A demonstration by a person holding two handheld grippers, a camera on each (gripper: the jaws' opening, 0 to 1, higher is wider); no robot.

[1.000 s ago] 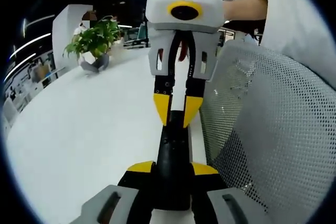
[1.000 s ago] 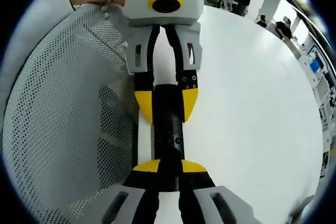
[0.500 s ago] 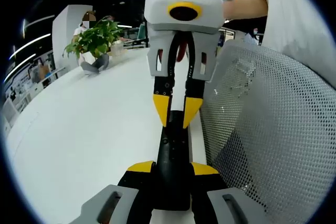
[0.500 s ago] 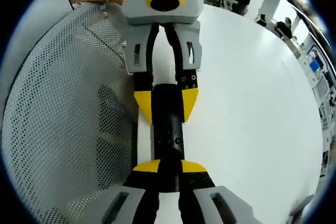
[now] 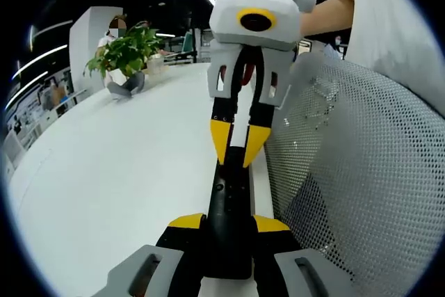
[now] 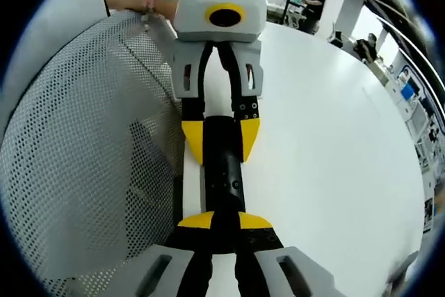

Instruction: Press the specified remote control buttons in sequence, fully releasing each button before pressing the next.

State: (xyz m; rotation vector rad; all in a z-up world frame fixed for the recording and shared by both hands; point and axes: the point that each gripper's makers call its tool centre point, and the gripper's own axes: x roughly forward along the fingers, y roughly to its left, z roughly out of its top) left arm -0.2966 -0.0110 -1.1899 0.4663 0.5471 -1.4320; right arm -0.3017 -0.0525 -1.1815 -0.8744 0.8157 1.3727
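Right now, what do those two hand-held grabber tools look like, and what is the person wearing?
The right gripper has a rounded white shell with a green light on top, a slotted white frame, black arms and yellow tips. The left gripper is greyer in its picture, with the same black arms and yellow tips. The person wears a white short sleeve.

A broad white surface [image 5: 118, 172] spreads across the left and centre of the left gripper view, and across the right half of the right gripper view. At its far end, in the upper left of the left gripper view, a leafy green plant [image 5: 125, 52] stands in a grey pot [image 5: 125, 85]. A black remote control [image 5: 229, 213] is at the surface's edge; whether it lies on it cannot be told.
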